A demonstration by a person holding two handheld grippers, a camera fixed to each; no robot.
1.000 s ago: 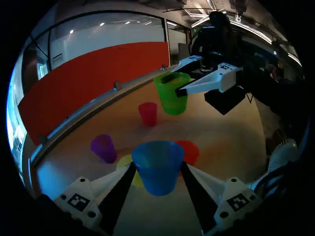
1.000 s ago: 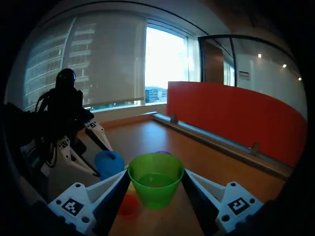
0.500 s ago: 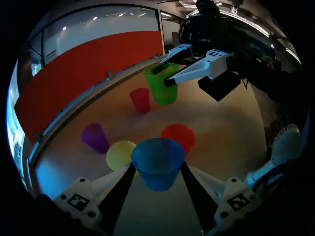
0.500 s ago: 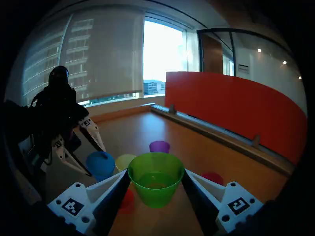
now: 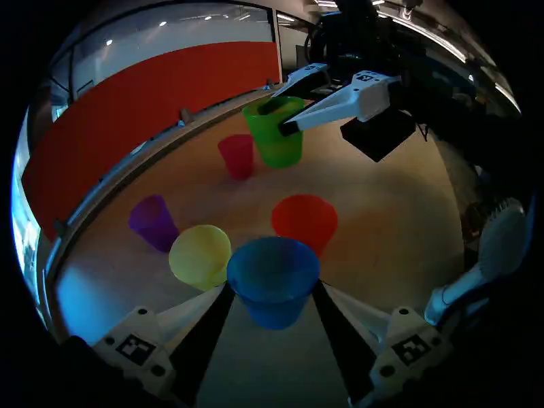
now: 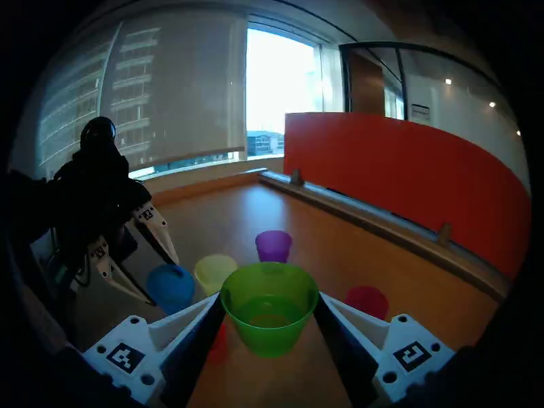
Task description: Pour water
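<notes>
Left hand-held gripper (image 5: 273, 294) clamps blue cup (image 5: 273, 279); right (image 6: 270, 299), green cup (image 6: 270, 341) with water (image 6: 268, 317).

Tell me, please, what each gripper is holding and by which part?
Left gripper: blue cup, by opposite sides below the rim. Right gripper: green cup, held likewise.

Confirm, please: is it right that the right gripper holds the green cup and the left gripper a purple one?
Not quite: in the left gripper view the left gripper holds the blue cup, not a purple one. The right gripper does hold the green cup.
</notes>
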